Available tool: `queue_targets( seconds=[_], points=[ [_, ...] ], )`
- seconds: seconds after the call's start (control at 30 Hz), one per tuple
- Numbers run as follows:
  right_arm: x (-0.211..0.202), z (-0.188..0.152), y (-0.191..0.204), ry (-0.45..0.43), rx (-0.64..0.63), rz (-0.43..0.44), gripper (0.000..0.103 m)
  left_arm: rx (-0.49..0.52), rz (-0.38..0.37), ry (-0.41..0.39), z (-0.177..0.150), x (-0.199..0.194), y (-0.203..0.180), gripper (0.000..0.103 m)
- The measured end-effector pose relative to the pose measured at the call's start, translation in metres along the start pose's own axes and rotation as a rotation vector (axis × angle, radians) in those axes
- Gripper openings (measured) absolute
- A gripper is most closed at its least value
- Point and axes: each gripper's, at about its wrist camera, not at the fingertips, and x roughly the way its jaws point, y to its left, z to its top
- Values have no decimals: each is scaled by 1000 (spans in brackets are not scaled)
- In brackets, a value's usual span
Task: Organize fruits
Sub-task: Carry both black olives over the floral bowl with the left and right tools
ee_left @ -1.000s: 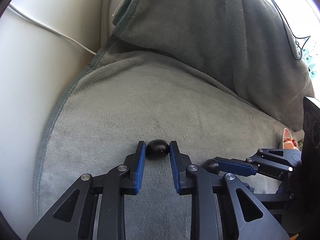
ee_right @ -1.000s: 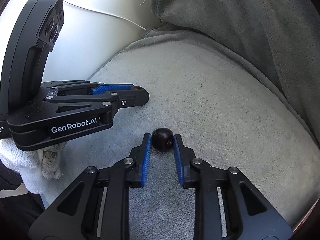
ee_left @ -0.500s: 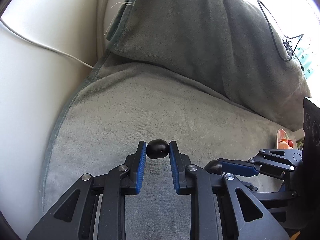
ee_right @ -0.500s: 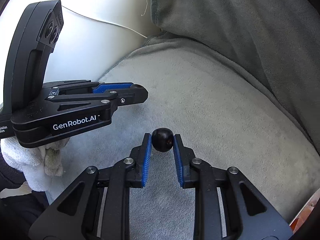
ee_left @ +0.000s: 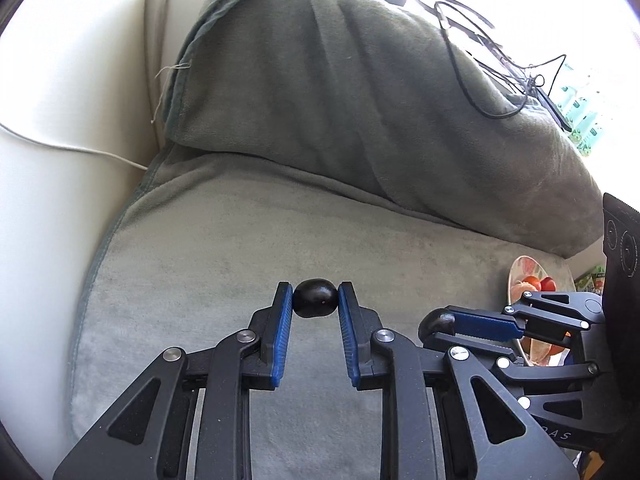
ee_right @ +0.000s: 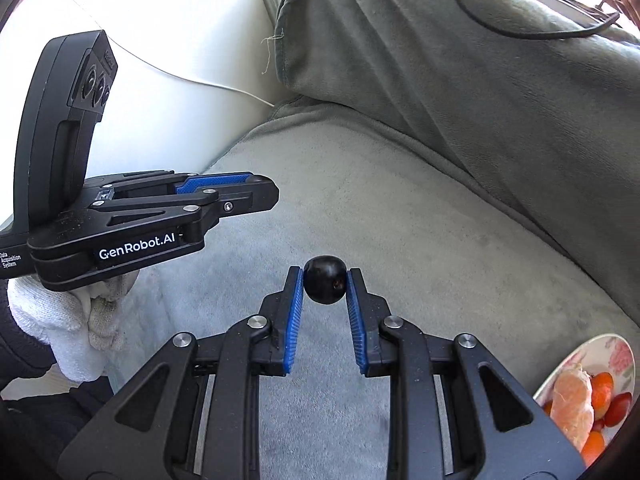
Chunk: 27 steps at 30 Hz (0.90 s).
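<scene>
My left gripper (ee_left: pixel 315 298) is shut on a dark round fruit (ee_left: pixel 315 298), held above the grey blanket-covered sofa seat (ee_left: pixel 240 240). My right gripper (ee_right: pixel 325 285) is shut on a second dark round fruit (ee_right: pixel 325 285), also lifted off the seat. In the left wrist view the right gripper (ee_left: pixel 440 322) shows at the right with its fruit at the tips. In the right wrist view the left gripper (ee_right: pixel 256 188) shows at the left, its fruit hidden. A floral plate (ee_right: pixel 616 354) with orange segments and red fruits lies at the lower right.
A grey blanket-draped cushion (ee_left: pixel 360 100) rises behind the seat, with black cables (ee_left: pixel 500 80) on top. A white cable (ee_left: pixel 80 148) runs over the cream sofa arm (ee_left: pixel 48 200) at left. The plate (ee_left: pixel 524 266) sits at the seat's right end.
Both grippers have risen off the seat with their dark fruits held. The views have tilted back, so the cushion top, cables and plate now show.
</scene>
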Motion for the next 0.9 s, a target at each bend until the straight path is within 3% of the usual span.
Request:
queue_targets(
  seconds=[0.4, 0.9],
  points=[
    [-53, -24, -43, -45, 92, -42, 23, 71, -58, 1, 2, -9, -68, 21],
    [-118, -68, -111, -99, 242, -150, 23, 191, -169, 35, 8, 9, -163, 21]
  ],
)
